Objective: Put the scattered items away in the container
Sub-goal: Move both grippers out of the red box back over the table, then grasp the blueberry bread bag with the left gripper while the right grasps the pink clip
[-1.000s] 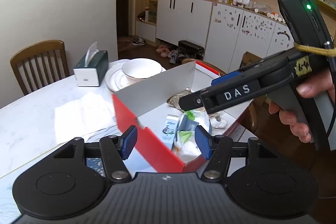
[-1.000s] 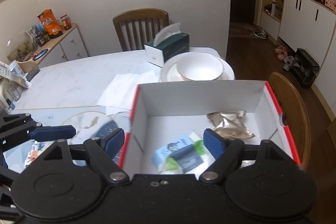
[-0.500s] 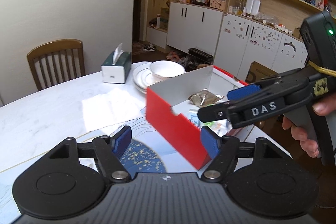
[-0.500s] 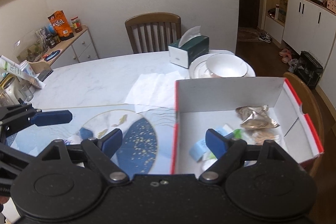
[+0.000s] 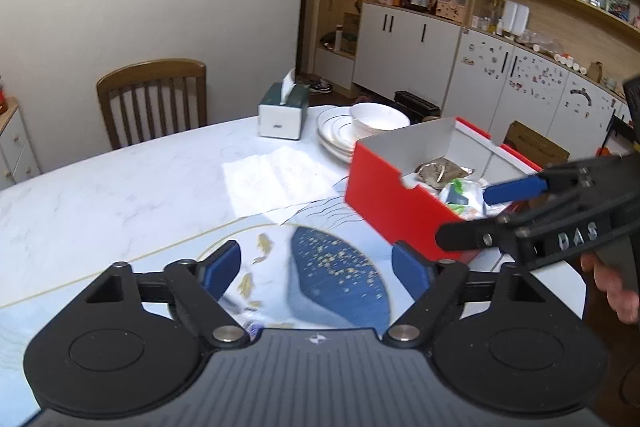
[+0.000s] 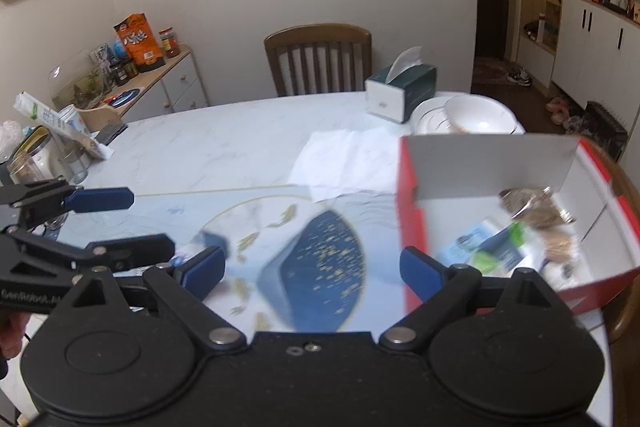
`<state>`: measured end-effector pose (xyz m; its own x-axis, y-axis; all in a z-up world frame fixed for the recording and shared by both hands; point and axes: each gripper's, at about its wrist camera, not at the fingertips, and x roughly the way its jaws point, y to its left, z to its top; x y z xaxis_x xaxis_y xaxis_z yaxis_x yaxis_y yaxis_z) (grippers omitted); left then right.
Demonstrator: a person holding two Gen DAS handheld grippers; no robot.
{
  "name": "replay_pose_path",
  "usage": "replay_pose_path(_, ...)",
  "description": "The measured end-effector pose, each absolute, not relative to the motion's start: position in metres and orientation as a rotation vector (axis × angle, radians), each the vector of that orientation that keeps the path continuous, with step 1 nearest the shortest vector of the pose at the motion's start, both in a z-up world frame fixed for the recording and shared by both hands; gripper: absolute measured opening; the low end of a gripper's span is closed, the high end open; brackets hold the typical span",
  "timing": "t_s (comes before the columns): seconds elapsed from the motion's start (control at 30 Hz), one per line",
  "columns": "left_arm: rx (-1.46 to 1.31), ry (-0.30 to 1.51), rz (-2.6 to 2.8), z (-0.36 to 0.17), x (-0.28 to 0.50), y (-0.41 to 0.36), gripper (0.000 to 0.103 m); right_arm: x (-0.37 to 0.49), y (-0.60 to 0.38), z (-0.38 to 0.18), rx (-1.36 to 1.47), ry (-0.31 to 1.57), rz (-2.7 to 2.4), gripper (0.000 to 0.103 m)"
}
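**Red box at the table's right edge, both my grippers empty over the mat**

Red box (image 5: 390,197) sits near the right edge of the marble table (image 5: 120,187), its white inside open to the top. A crinkled foil packet (image 5: 442,169) lies against the far wall inside, and green-and-white packets (image 6: 486,247) lie nearer the front; a few more small things lie with them, too blurred to name. Beyond the box's right wall the curved back of a wooden chair (image 6: 624,311) shows, so that side has little room.

My left gripper (image 5: 316,267) hangs over the blue fish-patterned mat (image 5: 340,279), its jaws spreading wider with nothing between them but the mat beneath. My right gripper (image 6: 312,269) is over the same mat, just left of the box's red front corner, jaws also opening and empty. A small blue item (image 6: 212,241) lies blurred on the mat near my right gripper's left pad.

Behind the mat a white paper sheet (image 5: 276,179) lies flat. Further back stand a tissue box (image 5: 284,115) and a bowl on stacked plates (image 5: 372,123), the plates touching or just beside the box's far corner. The left stretch of marble is open, as far as another wooden chair (image 5: 152,99) at the far edge.
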<state>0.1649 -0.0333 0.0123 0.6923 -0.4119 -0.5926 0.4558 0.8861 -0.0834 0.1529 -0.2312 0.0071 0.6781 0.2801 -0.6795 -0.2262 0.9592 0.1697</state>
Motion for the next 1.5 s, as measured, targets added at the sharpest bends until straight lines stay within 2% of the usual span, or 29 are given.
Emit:
replay_pose_path(0.13,0.061,0.654,-0.461,0.005,0.167,-0.016,0.087,0.143,-0.209,-0.001,0.084,0.788,0.312,0.095)
replay_pose_path(0.3,0.040,0.675,-0.433,-0.006,0.174,0.006,0.100,0.131,-0.187,-0.009,0.057,0.779,0.315,0.098)
replay_pose_path(0.9,0.081,0.751,-0.364,-0.055,0.212,0.036,0.100,0.114,-0.113,-0.068,-0.108,0.856,0.422,0.098)
replay_pose_path(1.1,0.133,0.779,-0.380,-0.070,0.220,0.027,0.100,0.114,-0.089,-0.086,-0.168,0.872,0.478,0.095)
replay_pose_path(1.5,0.177,0.801,-0.402,-0.087,0.233,0.017,0.100,0.122,-0.063,-0.104,-0.196,0.882,0.475,0.078)
